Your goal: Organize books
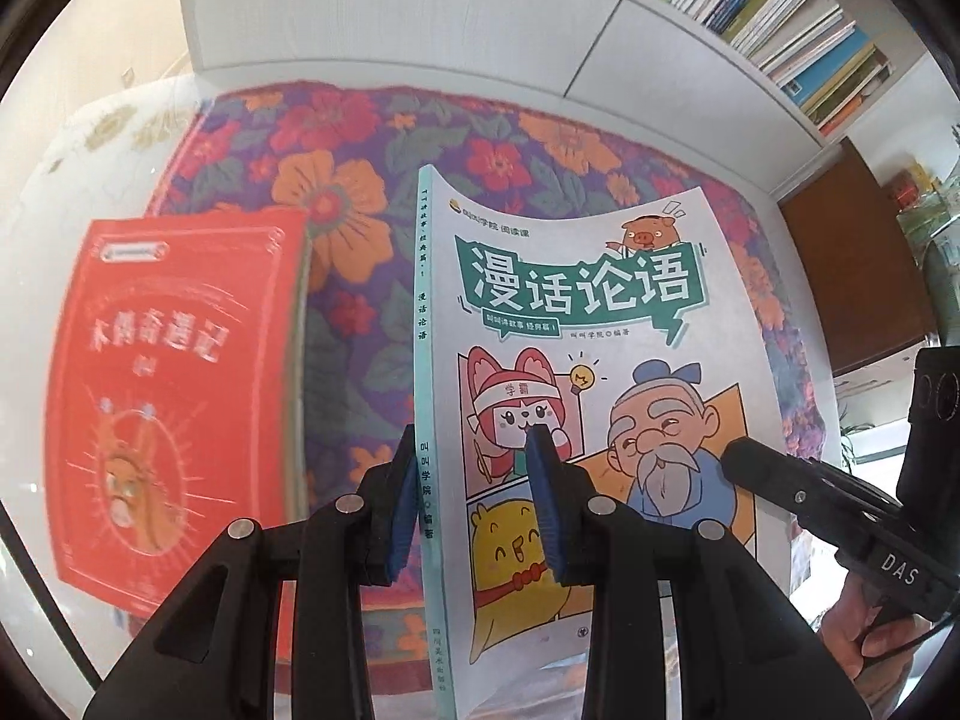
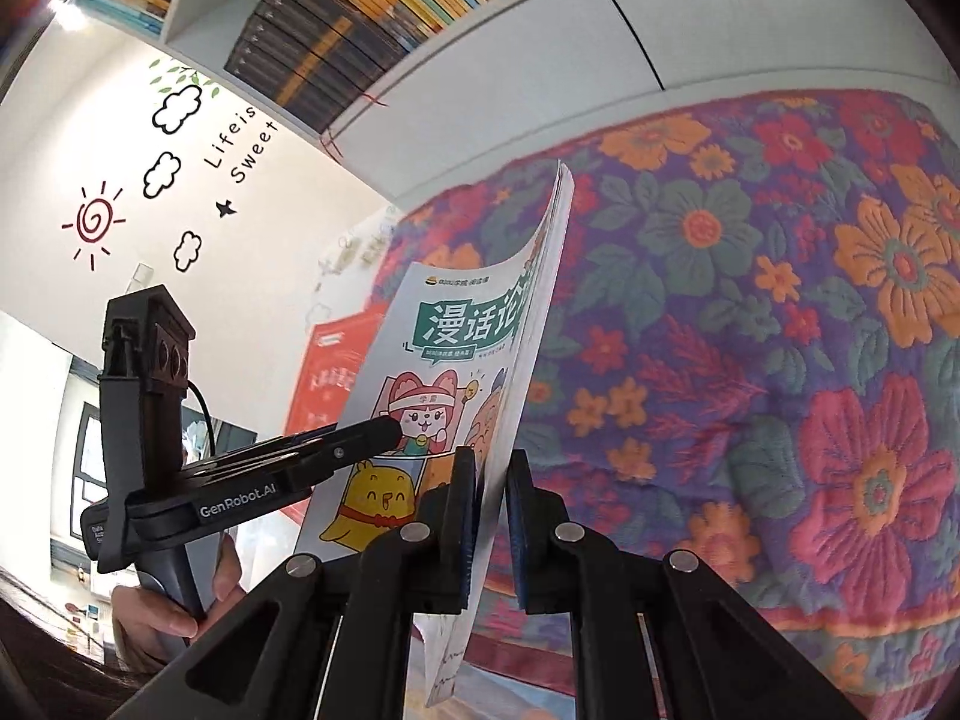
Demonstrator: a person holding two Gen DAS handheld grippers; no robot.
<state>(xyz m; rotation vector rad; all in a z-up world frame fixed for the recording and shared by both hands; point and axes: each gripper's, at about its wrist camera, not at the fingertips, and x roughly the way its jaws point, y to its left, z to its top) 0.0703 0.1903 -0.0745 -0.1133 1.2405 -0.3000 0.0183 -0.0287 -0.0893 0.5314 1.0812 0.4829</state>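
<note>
Left wrist view: the left gripper (image 1: 480,498) clamps the comic book (image 1: 600,390) at its spine edge, above the floral bedspread (image 1: 336,192), the red book (image 1: 174,408) lying left (keep both grips level); right wrist view: the right gripper (image 2: 489,531) pinches the book's open page edge (image 2: 528,372), so lift evenly toward the far bookshelf (image 2: 372,6), lest pages tear.

We see the comic book (image 1: 594,372) held upright above the quilt (image 1: 360,192), left gripper (image 1: 474,486) at its spine side, right gripper (image 2: 489,516) on its opposite edge; a second book (image 1: 174,396) to its left, seemingly on the quilt; the bookshelf (image 1: 780,12) behind and above.
</note>
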